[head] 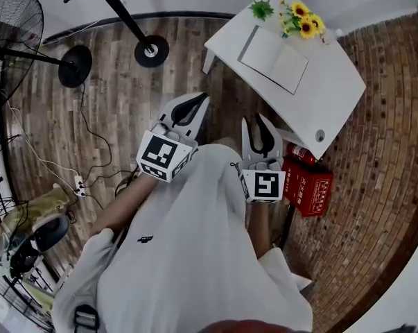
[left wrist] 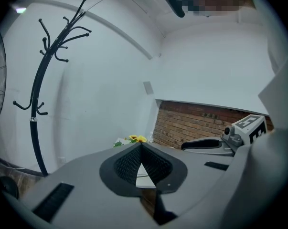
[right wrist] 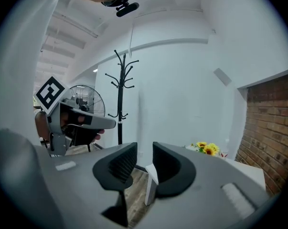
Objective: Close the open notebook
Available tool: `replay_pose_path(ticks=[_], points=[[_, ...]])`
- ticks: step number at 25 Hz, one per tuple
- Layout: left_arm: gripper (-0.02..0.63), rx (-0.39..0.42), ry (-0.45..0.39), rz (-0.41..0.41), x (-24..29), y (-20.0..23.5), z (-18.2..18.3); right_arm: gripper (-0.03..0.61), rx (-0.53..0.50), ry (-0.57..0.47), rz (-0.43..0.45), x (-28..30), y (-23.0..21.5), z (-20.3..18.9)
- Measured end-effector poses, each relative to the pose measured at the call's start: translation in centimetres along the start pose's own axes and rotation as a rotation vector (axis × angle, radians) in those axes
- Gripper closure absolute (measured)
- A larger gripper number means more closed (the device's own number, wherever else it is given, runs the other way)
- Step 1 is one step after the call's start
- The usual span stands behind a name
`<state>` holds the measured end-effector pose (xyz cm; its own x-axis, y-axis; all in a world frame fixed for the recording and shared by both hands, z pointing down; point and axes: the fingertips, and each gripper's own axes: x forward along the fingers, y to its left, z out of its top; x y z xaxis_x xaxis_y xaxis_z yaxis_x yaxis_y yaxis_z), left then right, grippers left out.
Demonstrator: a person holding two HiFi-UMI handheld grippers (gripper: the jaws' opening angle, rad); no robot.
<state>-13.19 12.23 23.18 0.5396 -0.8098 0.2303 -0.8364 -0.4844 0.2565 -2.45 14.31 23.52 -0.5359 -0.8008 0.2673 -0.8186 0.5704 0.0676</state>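
Note:
A pale grey notebook [head: 274,59] lies flat on the white table [head: 333,96] at the upper right, a faint crease running across it. Both grippers are held short of the table, over the wooden floor, in front of the person's white shirt. My left gripper [head: 198,101] has its jaws meeting at the tips [left wrist: 141,147] with nothing between them. My right gripper [head: 256,120] is near the table's front edge, and its pads [right wrist: 165,163] stand apart around an empty gap [right wrist: 144,149]. The notebook is hidden in both gripper views.
Sunflowers [head: 302,21] and a small green plant [head: 262,9] stand at the table's far edge. A red box [head: 307,184] sits on the floor by the table's near corner. A coat stand [head: 151,50], a fan [head: 75,66] and cables with a power strip [head: 78,184] occupy the left floor.

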Motion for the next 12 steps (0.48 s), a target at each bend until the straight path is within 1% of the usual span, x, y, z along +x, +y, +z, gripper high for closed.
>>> replay_pose_path(ticks=[4,8,12], points=[[0.604,-0.012,0.035,0.021,2.9,0.3,-0.4,0.473,0.035,0.014,0.022,2.1,-2.6,-0.9],[0.604,-0.017,0.049,0.043,6.3,0.8,-0.5,0.465,0.048,0.028,0.025,4.2,-6.1,-2.2],[0.604,-0.022,0.070,0.091,8.8,1.1,0.4,0.465,0.080,0.033,0.079,5.8,-7.8,-2.4]])
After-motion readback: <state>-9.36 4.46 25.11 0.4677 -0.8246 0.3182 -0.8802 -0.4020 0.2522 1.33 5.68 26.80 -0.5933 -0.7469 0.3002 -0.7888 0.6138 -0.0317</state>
